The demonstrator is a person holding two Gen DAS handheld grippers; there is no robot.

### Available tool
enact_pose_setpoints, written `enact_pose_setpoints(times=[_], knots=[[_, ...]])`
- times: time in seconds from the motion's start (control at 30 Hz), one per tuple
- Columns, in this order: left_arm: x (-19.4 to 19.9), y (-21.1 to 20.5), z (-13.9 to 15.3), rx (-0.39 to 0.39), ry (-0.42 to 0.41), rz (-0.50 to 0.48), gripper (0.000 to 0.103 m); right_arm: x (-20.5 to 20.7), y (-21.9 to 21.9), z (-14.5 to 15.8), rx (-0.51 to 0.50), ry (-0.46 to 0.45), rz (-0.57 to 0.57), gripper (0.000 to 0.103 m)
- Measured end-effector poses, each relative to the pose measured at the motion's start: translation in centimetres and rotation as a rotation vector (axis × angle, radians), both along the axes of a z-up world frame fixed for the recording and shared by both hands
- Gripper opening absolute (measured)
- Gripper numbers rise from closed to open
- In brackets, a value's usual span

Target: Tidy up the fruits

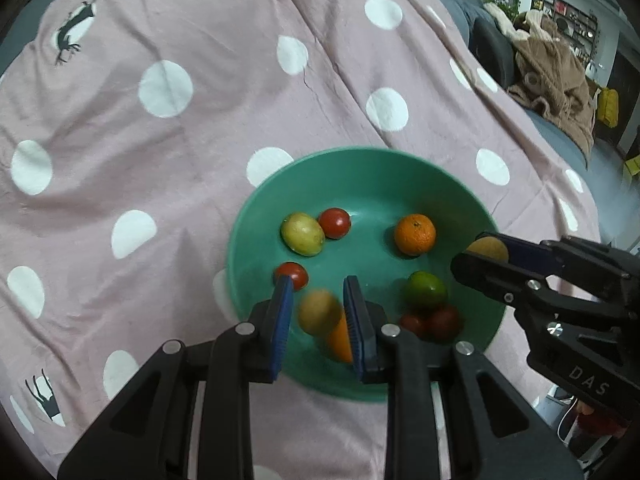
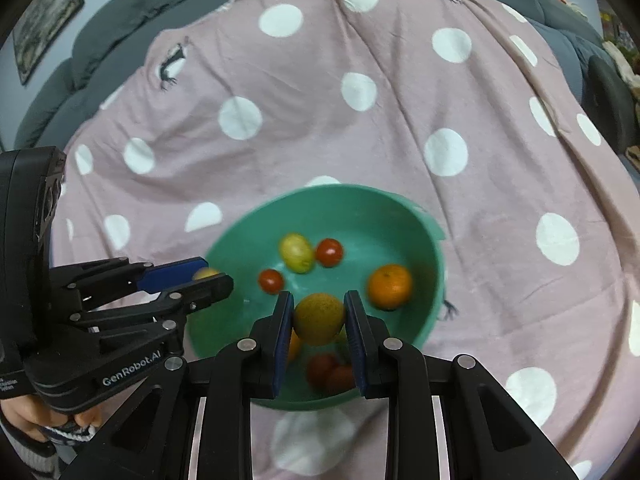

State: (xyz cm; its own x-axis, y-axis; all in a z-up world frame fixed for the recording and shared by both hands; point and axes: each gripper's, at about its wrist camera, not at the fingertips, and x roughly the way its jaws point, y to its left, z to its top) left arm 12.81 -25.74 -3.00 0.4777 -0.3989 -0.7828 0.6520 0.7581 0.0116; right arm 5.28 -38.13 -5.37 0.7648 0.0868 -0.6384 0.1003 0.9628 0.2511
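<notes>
Both hands carry fruit over the green bowl (image 1: pixel 400 176), which sits on a pink dotted blanket (image 1: pixel 200 128).

The left hand-held gripper (image 1: pixel 318 312) pinches a yellow-green fruit (image 1: pixel 319 311) between its blue pads; it hangs over the bowl's rim at about 7 o'clock, with a small tomato (image 1: pixel 294 273) just beside its left fingertip. In the right wrist view this same hand-held gripper (image 2: pixel 208 276) reaches in from 9 o'clock.

Loose in the bowl, going across, lie a pale green fruit (image 1: pixel 302 234), a red tomato (image 1: pixel 335 222), an orange (image 1: pixel 415 234) and a lime (image 1: pixel 425 291).

The right hand-held gripper (image 2: pixel 319 318) is pressed onto a round yellowish fruit (image 2: pixel 319 319) above the bowl's near half, entering from 3 o'clock in the left wrist view.

Each fruit already hangs straight above the bowl's hollow, so I judge the coming move is simply to let go; neither hand looks clearly nearer.
</notes>
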Motion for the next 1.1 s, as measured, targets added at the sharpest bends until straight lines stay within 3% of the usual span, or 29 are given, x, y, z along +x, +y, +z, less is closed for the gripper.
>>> enact_pose_setpoints(times=[0.27,0.33,0.4,0.5,0.77,1.0,1.1], knots=[[1.2,-0.9,-1.3,0.034,0.038,0.012,0.028,1.6,-0.3,-0.9,-0.044,0.054,0.015,0.028],[1.2,-0.6,-1.1,0.037,0.034,0.023,0.040,1.8,-0.1,-0.9,-0.051,0.062,0.022,0.029],[1.1,-0.3,-0.8,0.036,0.024,0.035,0.058,1.9,0.1,-0.6,-0.065,0.068,0.023,0.030],[0.8,0.5,-0.1,0.033,0.021,0.058,0.072,1.7,0.5,0.1,-0.084,0.068,0.022,0.036],[-0.7,3.3,4.7,0.033,-0.023,0.140,0.100,0.1,1.9,4.2,-0.155,0.061,0.053,0.041],[-1.7,5.2,10.0,0.037,-0.061,0.179,0.102,-0.3,3.1,9.0,-0.193,0.123,0.115,0.050],[-1.9,6.2,11.9,-0.033,-0.021,0.167,0.102,-0.5,3.5,10.8,-0.201,0.139,0.125,0.050]])
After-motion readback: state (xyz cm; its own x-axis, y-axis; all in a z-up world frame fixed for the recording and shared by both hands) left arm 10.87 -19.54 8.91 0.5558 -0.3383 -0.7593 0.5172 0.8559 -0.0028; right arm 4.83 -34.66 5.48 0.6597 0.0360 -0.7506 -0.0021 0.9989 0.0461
